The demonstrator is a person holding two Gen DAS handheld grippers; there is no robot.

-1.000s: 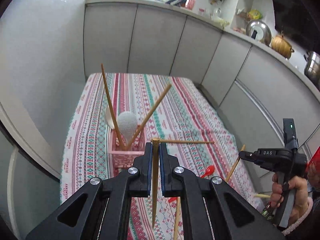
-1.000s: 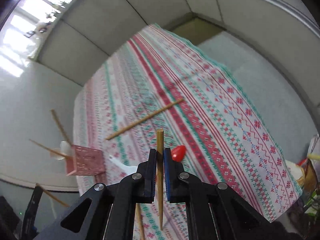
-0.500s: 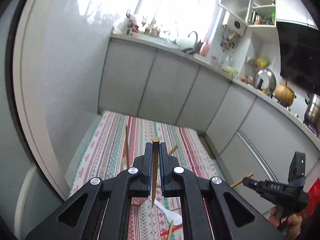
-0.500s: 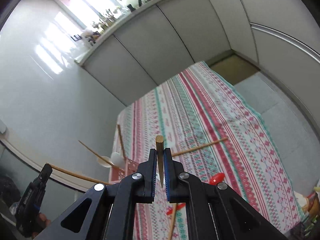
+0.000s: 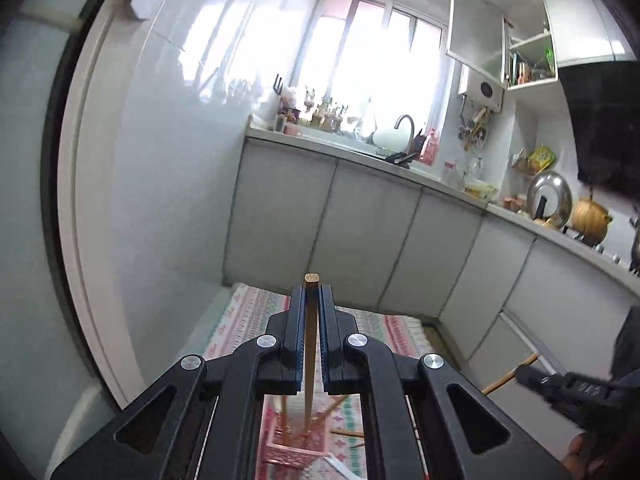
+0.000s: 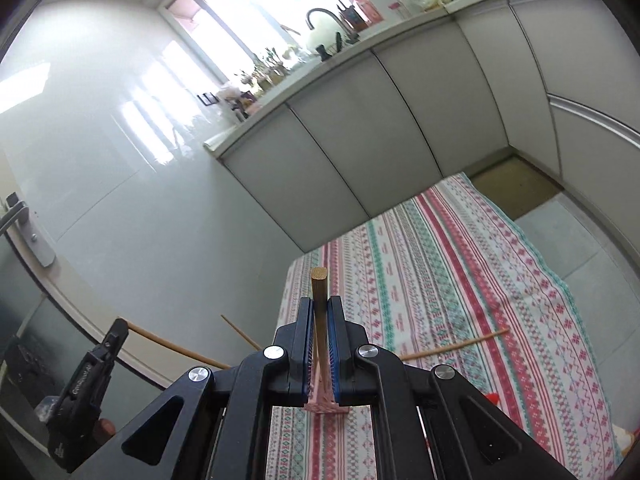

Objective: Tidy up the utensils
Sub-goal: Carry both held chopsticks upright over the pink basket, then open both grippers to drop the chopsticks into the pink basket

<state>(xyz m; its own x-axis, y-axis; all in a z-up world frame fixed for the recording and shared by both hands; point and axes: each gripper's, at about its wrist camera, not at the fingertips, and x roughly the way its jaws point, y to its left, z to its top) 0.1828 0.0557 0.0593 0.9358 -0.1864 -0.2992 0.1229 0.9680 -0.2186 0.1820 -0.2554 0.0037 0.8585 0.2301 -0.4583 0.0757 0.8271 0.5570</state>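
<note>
Wooden chopstick [image 5: 310,344] clamped upright between closed left gripper [image 5: 311,312] fingers above pink basket [image 5: 296,446]; right gripper [image 6: 320,324] likewise clamps second chopstick [image 6: 319,304]; a loose chopstick [image 6: 456,346] lies at 3 o'clock on the tabletop [image 6: 460,280].

A thin wooden chopstick [image 5: 309,344] stood straight up, its low end down in the pink holder [image 5: 294,446]. More sticks leaned inside that little pink box. A second wooden chopstick [image 6: 320,312] stood upright over the box too. One more chopstick [image 6: 454,345] lay flat on the striped cloth [image 6: 460,280]
</note>
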